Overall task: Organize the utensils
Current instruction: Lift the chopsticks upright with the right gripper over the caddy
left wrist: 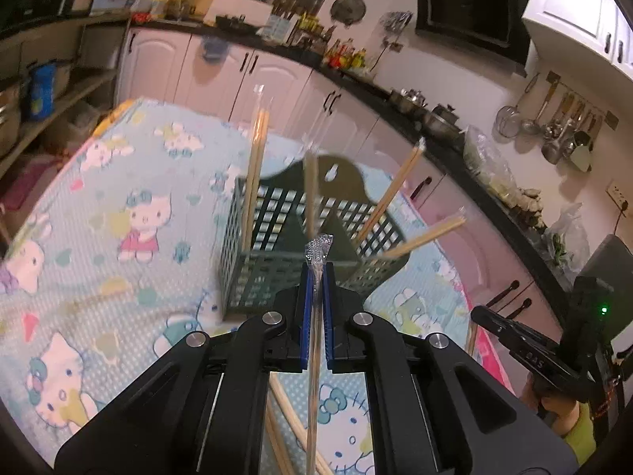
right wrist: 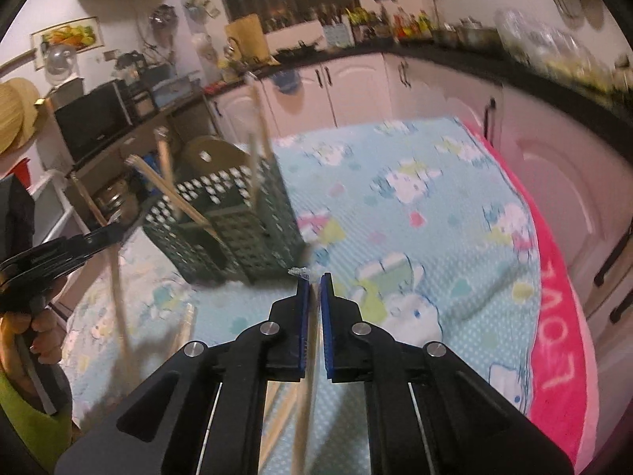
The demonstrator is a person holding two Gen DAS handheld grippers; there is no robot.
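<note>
A green perforated utensil basket (left wrist: 277, 253) stands on the table with several wrapped chopstick pairs (left wrist: 255, 166) leaning out of it. My left gripper (left wrist: 316, 269) is shut on a plastic-wrapped chopstick pair (left wrist: 314, 356), held just before the basket's near rim. In the right wrist view the basket (right wrist: 233, 221) is to the left and ahead. My right gripper (right wrist: 312, 281) is shut on another wrapped chopstick pair (right wrist: 306, 380), above the cloth to the basket's right. More chopsticks (left wrist: 285, 419) lie on the cloth beneath the left gripper.
A Hello Kitty cloth (left wrist: 118, 217) covers the table, with a pink towel (right wrist: 554, 316) along its right edge. White cabinets (left wrist: 221, 71) and a dark counter with bottles and pots run behind. The other gripper (left wrist: 534, 356) shows at the right.
</note>
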